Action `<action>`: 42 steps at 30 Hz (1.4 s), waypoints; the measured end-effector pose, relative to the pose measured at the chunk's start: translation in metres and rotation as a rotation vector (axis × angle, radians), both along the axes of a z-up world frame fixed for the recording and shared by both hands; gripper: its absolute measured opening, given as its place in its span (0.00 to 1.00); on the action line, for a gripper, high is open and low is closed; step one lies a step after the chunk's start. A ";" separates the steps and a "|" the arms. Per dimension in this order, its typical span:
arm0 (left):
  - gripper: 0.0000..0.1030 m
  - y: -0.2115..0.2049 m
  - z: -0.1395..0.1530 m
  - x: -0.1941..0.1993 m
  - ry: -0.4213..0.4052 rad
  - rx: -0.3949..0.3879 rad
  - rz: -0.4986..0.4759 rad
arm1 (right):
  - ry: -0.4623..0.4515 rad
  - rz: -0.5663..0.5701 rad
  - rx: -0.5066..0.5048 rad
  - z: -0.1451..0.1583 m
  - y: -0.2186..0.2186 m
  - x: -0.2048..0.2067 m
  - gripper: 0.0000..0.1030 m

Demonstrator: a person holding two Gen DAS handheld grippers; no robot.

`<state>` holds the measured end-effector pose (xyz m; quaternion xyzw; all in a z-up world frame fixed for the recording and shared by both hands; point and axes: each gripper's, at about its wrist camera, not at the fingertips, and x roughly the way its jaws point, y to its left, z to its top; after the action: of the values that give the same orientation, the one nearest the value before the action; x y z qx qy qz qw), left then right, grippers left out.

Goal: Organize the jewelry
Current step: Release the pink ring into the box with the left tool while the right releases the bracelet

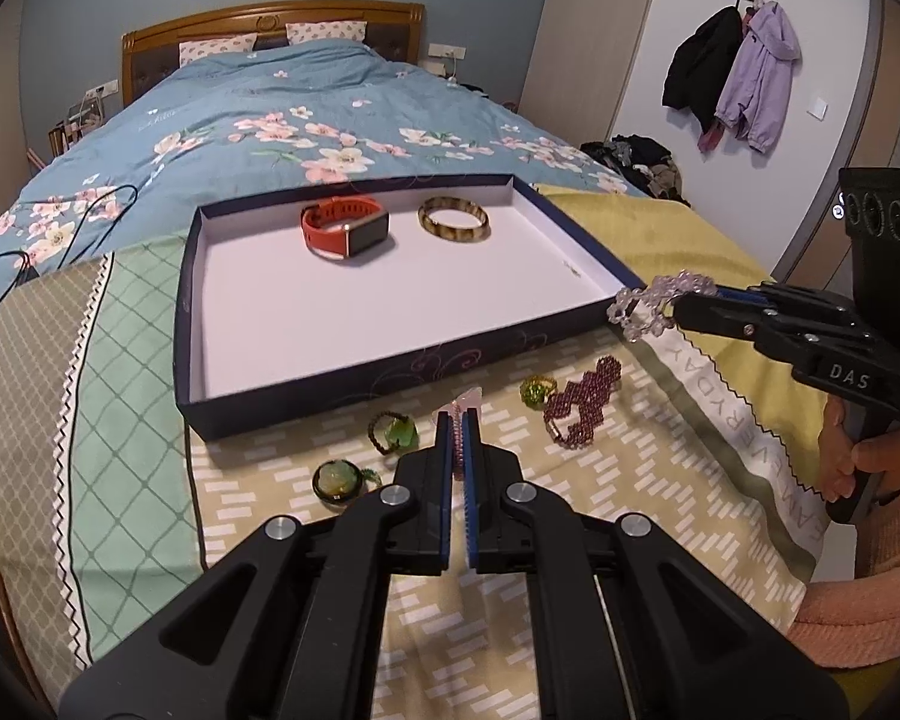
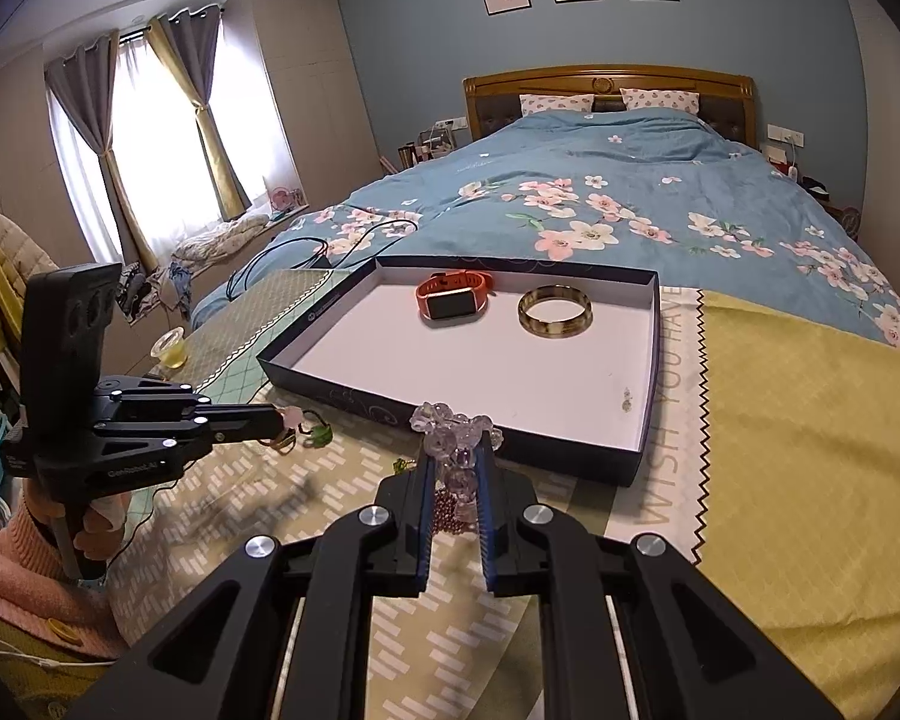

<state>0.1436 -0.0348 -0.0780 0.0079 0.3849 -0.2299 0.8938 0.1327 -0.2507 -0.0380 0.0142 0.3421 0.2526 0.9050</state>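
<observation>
Both grippers grip beads beside the tray, ready to carry them in.

Nearest the lens, the left gripper (image 1: 458, 420) is clamped nearly closed on a thin pink beaded strand (image 1: 461, 450) just in front of the tray (image 1: 342, 378). The right gripper (image 2: 455, 462) pinches a clear crystal bracelet (image 2: 450, 426) narrowly at the tray's near right corner, likely for dropping inside. An orange watch (image 1: 345, 228) and amber bangle (image 1: 453, 219) already lie in the tray's far half. A purple bead bracelet (image 1: 582, 402) and green pieces (image 1: 393, 433) wait on the cloth just before it.

Orange watch (image 1: 345, 229) & amber bangle (image 1: 453, 219) flat in navy tray (image 1: 354, 369), side by side.
</observation>
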 end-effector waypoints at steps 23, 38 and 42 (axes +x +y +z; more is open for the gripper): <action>0.03 0.000 0.027 0.034 -0.070 -0.006 0.026 | -0.039 0.026 -0.029 0.013 0.014 0.041 0.11; 0.03 -0.005 0.029 0.064 -0.078 0.026 0.045 | -0.021 0.028 -0.041 0.008 0.022 0.080 0.10; 0.03 -0.006 0.028 0.072 -0.076 0.034 0.048 | -0.013 0.032 -0.049 0.007 0.026 0.088 0.11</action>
<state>0.2158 -0.0405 -0.0504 0.0225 0.3545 -0.2015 0.9128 0.2208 -0.2249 -0.0307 -0.0151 0.3424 0.2587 0.9031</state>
